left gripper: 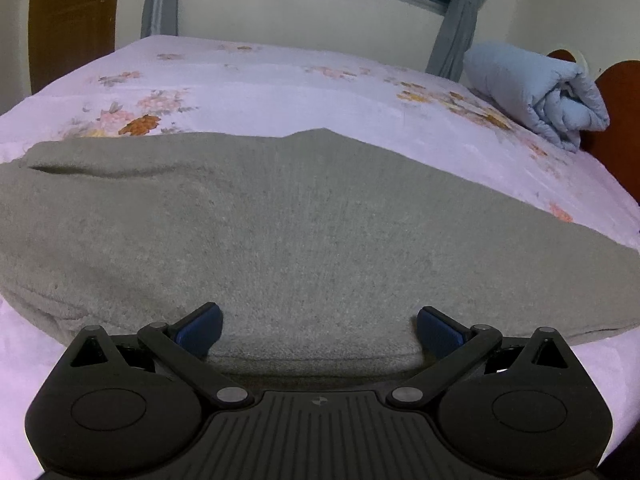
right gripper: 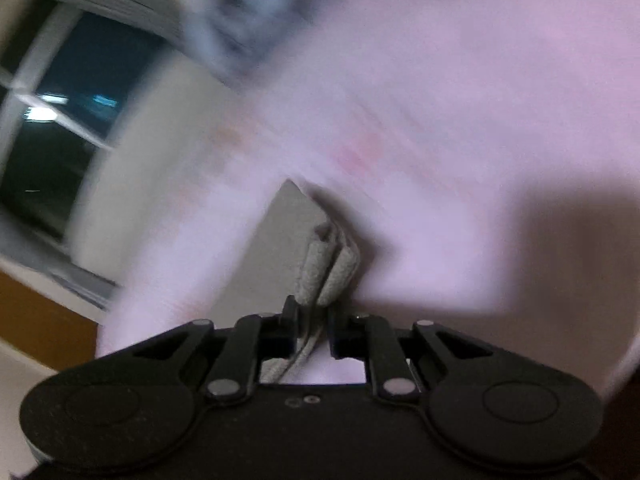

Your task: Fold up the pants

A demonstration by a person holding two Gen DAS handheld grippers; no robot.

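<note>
The left gripper point(left gripper: 319, 326) rests released against the pants point(left gripper: 304, 232), steadying them; the right gripper point(right gripper: 313, 322), lower centre, clenches a doubled hem to fold.

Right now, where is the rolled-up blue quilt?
In the left wrist view the rolled blue quilt lies at the far right corner of the floral bed sheet, against the wooden headboard, beyond the grey pants.

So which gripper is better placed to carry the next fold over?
Probably the right gripper: it is shut on a pants edge. The left gripper is open over flat fabric, gripping nothing.
</note>
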